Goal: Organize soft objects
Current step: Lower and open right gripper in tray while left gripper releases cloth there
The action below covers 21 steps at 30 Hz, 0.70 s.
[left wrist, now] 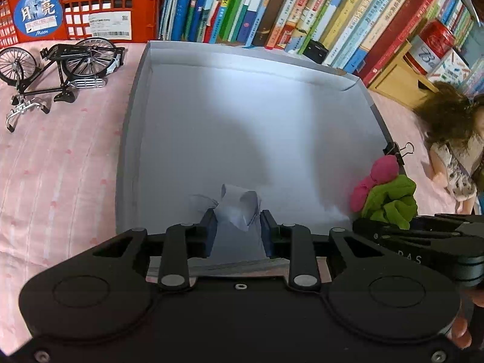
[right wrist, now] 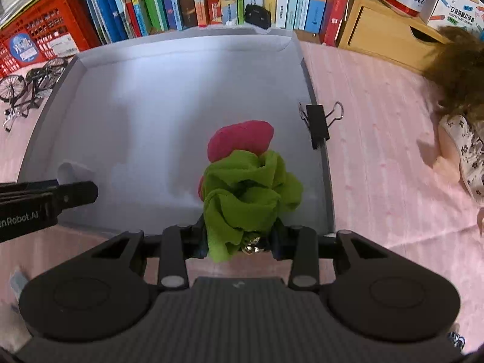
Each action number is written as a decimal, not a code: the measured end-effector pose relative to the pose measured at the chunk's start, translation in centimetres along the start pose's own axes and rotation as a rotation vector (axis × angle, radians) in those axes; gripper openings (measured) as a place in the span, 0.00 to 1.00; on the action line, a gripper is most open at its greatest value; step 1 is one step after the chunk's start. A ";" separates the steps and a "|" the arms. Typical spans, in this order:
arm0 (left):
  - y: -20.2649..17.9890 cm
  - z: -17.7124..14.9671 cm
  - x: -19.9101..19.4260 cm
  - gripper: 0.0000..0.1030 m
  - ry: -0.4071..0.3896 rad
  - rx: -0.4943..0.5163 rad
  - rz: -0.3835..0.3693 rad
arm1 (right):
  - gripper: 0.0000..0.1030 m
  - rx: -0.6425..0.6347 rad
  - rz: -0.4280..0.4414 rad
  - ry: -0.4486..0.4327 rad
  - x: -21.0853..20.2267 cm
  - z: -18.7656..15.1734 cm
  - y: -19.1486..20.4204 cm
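Observation:
My left gripper [left wrist: 238, 222] is shut on a crumpled white paper wad [left wrist: 240, 204] at the near edge of the shallow white box [left wrist: 145, 69]. My right gripper [right wrist: 239, 236] is shut on a green-and-pink fabric bundle [right wrist: 245, 187], with a small metal bell showing under it. The bundle hangs over the box's [right wrist: 314, 96] near right part; in the left wrist view the bundle [left wrist: 385, 193] shows at the box's right rim. The left gripper's finger [right wrist: 69, 193] reaches in from the left, with the paper wad [right wrist: 68, 171] at its tip.
A black binder clip [right wrist: 317, 124] grips the box's right rim. A model bicycle [left wrist: 57, 69] lies left of the box on the pink cloth [left wrist: 54, 181]. A doll [right wrist: 462, 139] lies to the right. Books [left wrist: 272, 9], a red crate [left wrist: 78, 3] and a wooden drawer unit [right wrist: 387, 36] line the back.

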<state>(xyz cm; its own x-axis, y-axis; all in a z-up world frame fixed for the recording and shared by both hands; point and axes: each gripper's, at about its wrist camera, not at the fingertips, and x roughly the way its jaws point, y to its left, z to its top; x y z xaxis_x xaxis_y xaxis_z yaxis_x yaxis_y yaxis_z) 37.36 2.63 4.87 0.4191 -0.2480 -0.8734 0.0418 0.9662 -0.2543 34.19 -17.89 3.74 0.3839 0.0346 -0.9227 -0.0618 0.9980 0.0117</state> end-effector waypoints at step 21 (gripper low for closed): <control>0.0 -1.2 -4.5 0.56 -0.061 0.003 0.014 | 0.79 -0.022 0.049 -0.197 -4.9 -1.6 0.0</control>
<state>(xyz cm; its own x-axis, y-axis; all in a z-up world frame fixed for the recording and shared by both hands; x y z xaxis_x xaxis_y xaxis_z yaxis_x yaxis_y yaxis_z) 34.43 3.65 8.29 0.4742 -0.2298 -0.8499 0.0383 0.9698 -0.2409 30.80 -18.17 7.61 0.5526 0.0950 -0.8280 -0.1046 0.9935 0.0442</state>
